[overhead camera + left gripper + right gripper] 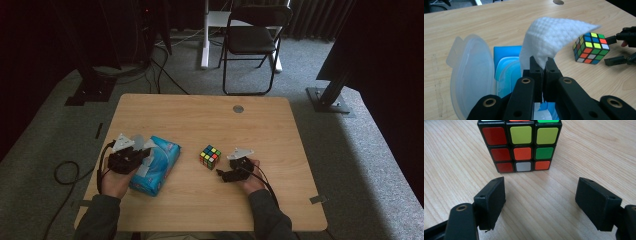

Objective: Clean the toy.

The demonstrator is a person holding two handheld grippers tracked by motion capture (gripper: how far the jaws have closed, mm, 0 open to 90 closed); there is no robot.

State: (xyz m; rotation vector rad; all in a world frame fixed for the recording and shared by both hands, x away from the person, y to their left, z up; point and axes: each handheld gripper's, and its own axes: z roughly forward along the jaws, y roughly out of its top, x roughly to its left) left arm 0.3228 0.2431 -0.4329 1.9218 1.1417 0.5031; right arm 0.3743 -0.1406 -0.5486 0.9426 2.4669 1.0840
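The wet wipe (554,37) is the work item. It stands partly drawn out of the blue wipe pack (156,167), which lies on the left portion of the counter (260,125) with its clear flip lid (471,75) swung open. The lower end of the wipe is pinched in the left claw (541,65), whose jaws are closed on it; the upper part rises free above the pack opening. Whether the sheet has fully separated from the pack cannot be determined, as its lower end is hidden behind the jaws.

The cube (520,145), a colour puzzle, rests on the counter near the centre, apart from the pack. The right claw (540,202) sits low on the counter just short of the cube, jaws spread wide and holding nothing.

Progress assessment: the lid is open and the wipe is gripped and largely extracted. Remaining work appears to be freeing the wipe completely; grasping the cube is not yet done.
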